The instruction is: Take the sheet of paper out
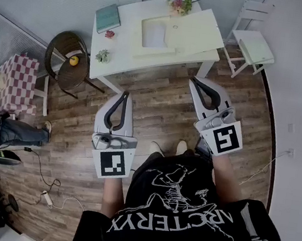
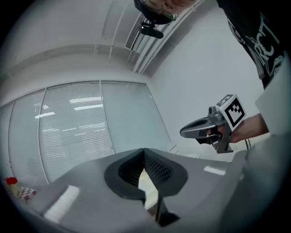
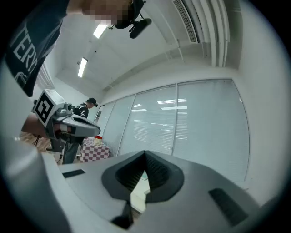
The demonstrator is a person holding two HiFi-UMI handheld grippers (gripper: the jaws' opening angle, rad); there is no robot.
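Note:
A white sheet of paper (image 1: 154, 34) lies in a pale cream open folder (image 1: 195, 31) on the white table (image 1: 121, 56) ahead of me. Both grippers hang level over the wooden floor, short of the table's near edge and apart from the paper. My left gripper (image 1: 126, 93) is shut, its jaw tips meeting with nothing between them (image 2: 144, 151). My right gripper (image 1: 192, 80) is likewise shut and empty (image 3: 145, 153). Each gripper shows in the other's view: the right gripper (image 2: 184, 132) and the left gripper (image 3: 96, 130).
On the table are a teal book (image 1: 107, 18), small potted plants (image 1: 103, 55) and flowers (image 1: 179, 4). A white chair (image 1: 253, 46) stands to its right, a round wicker chair (image 1: 64, 60) and a checkered table (image 1: 10, 82) to its left. A person (image 1: 3, 130) sits at far left.

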